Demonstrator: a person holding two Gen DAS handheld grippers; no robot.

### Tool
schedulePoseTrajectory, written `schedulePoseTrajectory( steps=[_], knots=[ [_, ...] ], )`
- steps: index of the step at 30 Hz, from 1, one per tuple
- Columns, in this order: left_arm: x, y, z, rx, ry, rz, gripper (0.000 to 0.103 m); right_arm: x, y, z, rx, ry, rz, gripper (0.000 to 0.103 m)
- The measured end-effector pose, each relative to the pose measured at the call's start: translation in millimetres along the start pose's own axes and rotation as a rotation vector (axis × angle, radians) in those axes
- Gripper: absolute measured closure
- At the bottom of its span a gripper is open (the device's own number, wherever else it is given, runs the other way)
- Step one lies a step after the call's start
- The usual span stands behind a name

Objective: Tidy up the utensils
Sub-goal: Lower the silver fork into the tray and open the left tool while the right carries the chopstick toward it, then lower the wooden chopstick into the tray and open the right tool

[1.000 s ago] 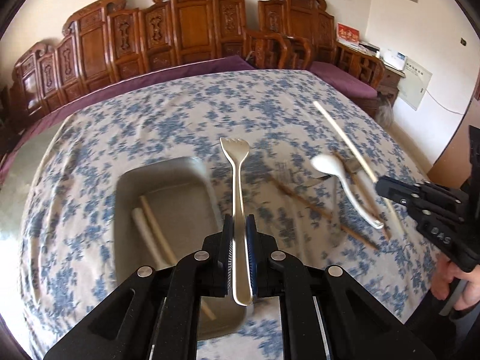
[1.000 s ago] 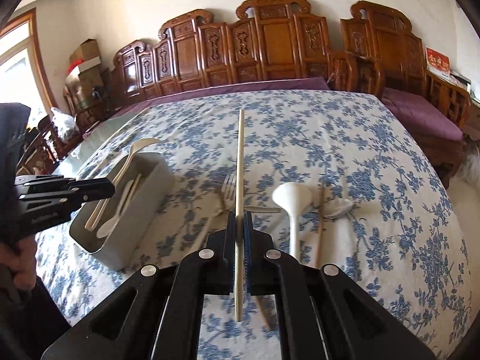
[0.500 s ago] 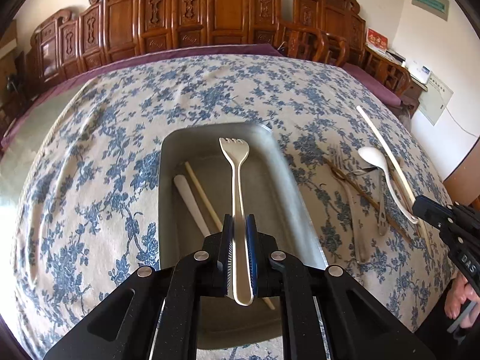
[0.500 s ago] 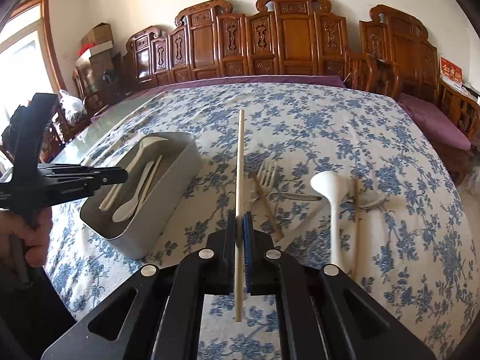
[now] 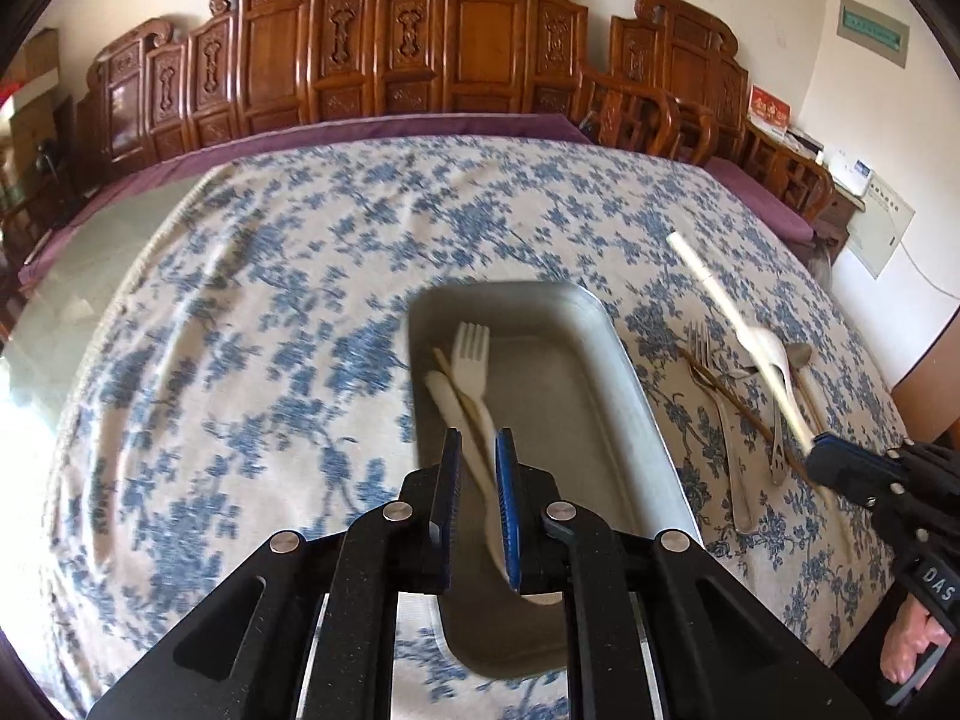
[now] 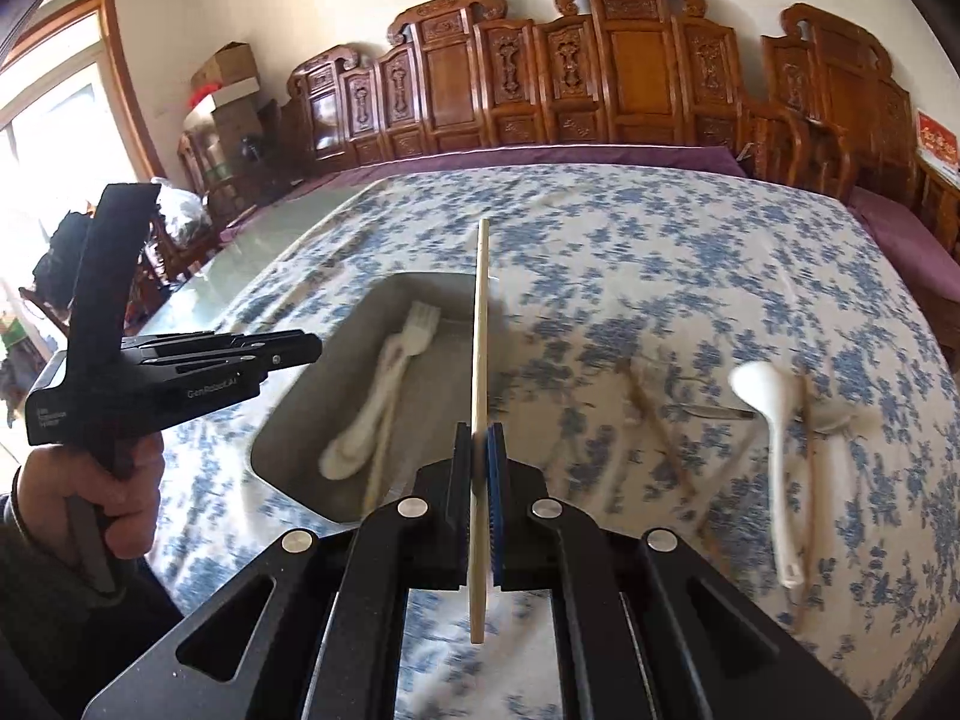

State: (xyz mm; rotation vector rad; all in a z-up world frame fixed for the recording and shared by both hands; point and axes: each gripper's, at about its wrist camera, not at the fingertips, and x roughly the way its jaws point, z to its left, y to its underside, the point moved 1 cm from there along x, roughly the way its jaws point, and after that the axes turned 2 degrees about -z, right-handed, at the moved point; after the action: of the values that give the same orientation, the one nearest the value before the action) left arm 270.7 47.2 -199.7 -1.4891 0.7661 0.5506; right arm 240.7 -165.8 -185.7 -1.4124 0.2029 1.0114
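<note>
My left gripper (image 5: pixel 478 435) hangs over the grey metal tray (image 5: pixel 630 390), its jaws opening. The cream fork (image 5: pixel 471 354) lies loose in the tray beside a white spoon (image 5: pixel 447 408) and a pale chopstick, its handle running under the gap between the pads. In the right wrist view the fork (image 6: pixel 420 324) rests in the tray (image 6: pixel 288 420), apart from the left gripper (image 6: pixel 300 351). My right gripper (image 6: pixel 480 438) is shut on a long pale chopstick (image 6: pixel 480 360), held above the tray's right rim. The left wrist view shows this gripper (image 5: pixel 828 456) and its chopstick (image 5: pixel 720 300) at the right.
Right of the tray, on the blue-flowered cloth, lie a metal fork (image 5: pixel 714 396), brown chopsticks (image 5: pixel 738 414), a white ceramic spoon (image 6: pixel 774 420) and a metal spoon (image 5: pixel 798 354). Carved wooden chairs line the far edge. A person's hand (image 6: pixel 90 480) grips the left tool.
The left gripper moved over the tray, its jaws parted and the fork dropped in beside the white spoon. The right gripper carried its chopstick left, up to the tray.
</note>
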Motion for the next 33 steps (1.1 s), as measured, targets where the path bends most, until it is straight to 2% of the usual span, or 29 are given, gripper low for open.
schedulePoseTrajectory(
  steps=[7, 15, 23, 26, 30, 33],
  knots=[
    [-20.3, -4.3, 20.7, -0.001, -0.035, -0.043, 0.088, 30.5, -14.0, 24.2, 0.025, -0.046, 0.05, 0.097],
    [-23.5, -3.4, 43.9, -0.034, -0.058, -0.034, 0.088, 70.5, -23.3, 38.7, 0.105, -0.092, 0.111, 0.097],
    [-24.3, -2.4, 53.2, -0.058, -0.066, -0.03, 0.088, 102.2, -19.5, 44.7, 0.096, -0.024, 0.185, 0.097],
    [-23.4, -2.9, 52.5, -0.052, -0.066, -0.029, 0.088, 108.4, -17.6, 40.7, 0.124, -0.036, 0.198, 0.097],
    [-22.7, -1.9, 50.2, -0.048, -0.066, -0.028, 0.087, 109.6, -17.0, 44.7, 0.107, -0.058, 0.184, 0.095],
    [-24.8, -3.5, 48.3, -0.056, -0.062, -0.04, 0.087, 101.7, -17.9, 49.5, 0.058, -0.065, 0.132, 0.094]
  ],
)
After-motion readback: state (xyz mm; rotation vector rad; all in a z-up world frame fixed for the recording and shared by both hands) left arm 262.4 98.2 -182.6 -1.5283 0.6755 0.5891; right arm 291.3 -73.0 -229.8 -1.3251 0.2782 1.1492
